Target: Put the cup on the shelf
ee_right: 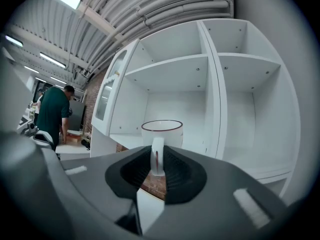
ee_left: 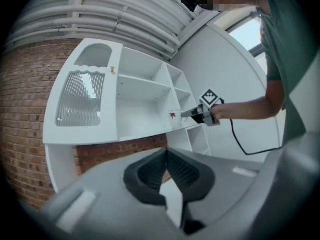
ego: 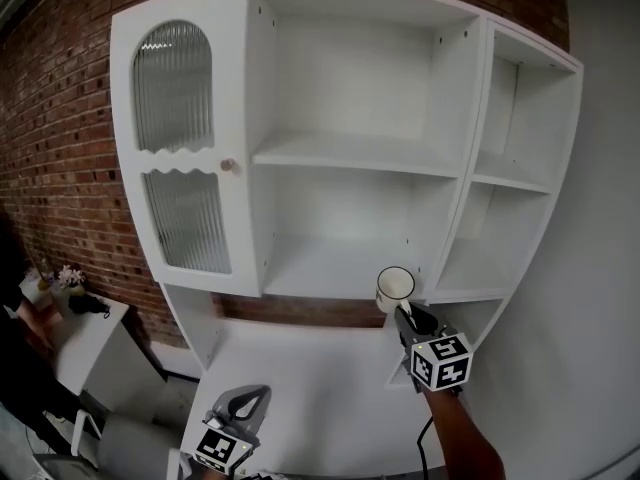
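Observation:
A white cup with a dark rim hangs upright just in front of the lower shelf of the white shelf unit, near its right divider. My right gripper is shut on the cup's handle, the cup standing just past the jaws. In the left gripper view the cup shows a small red mark, with the right gripper behind it. My left gripper hangs low at the bottom, shut with nothing in it; its pads meet at the tips.
The shelf unit has a ribbed-glass door with a knob at the left, open middle shelves, and narrow compartments at the right. A brick wall lies behind. A white side table stands at far left, and a person stands beyond it.

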Tool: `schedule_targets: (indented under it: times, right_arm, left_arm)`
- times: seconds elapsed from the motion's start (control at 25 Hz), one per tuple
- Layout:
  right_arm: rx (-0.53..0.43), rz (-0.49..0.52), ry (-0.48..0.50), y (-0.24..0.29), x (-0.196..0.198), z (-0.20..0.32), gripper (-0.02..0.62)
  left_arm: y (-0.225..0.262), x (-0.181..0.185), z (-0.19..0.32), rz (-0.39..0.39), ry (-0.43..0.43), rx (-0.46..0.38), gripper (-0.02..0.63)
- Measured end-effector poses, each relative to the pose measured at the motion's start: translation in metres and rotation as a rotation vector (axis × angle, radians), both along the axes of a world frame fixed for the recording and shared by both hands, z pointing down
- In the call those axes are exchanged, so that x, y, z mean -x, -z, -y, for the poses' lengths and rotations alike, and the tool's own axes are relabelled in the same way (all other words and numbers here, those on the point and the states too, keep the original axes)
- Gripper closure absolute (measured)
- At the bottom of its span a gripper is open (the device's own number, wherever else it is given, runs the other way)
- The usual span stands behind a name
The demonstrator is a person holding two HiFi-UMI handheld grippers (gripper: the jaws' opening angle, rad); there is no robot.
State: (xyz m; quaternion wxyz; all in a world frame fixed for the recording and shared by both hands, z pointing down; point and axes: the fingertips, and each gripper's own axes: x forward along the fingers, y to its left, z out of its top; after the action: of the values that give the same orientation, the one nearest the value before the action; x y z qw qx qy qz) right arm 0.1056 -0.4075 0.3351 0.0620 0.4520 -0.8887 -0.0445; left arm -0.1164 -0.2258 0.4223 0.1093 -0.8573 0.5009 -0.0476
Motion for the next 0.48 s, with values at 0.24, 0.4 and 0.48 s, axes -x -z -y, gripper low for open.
schedule_targets:
  times: [0.24, 0.4, 0.48]
  right_arm:
    - [0.060, 0.048, -0.017, 0.004, 0.001, 0.026, 0.528]
    - [0.092, 0.078, -0.038, 0.005, 0.001, 0.041, 0.528]
    - [0.105, 0.095, -0.047, 0.005, 0.001, 0.048, 0.528]
  left_arm:
    - [0.005, 0.005, -0.001, 0.013, 0.001, -0.010, 0.604]
    - [0.008, 0.008, -0.003, 0.020, 0.000, -0.014, 0.603]
    - [0.009, 0.009, -0.004, 0.014, 0.003, -0.010, 0.603]
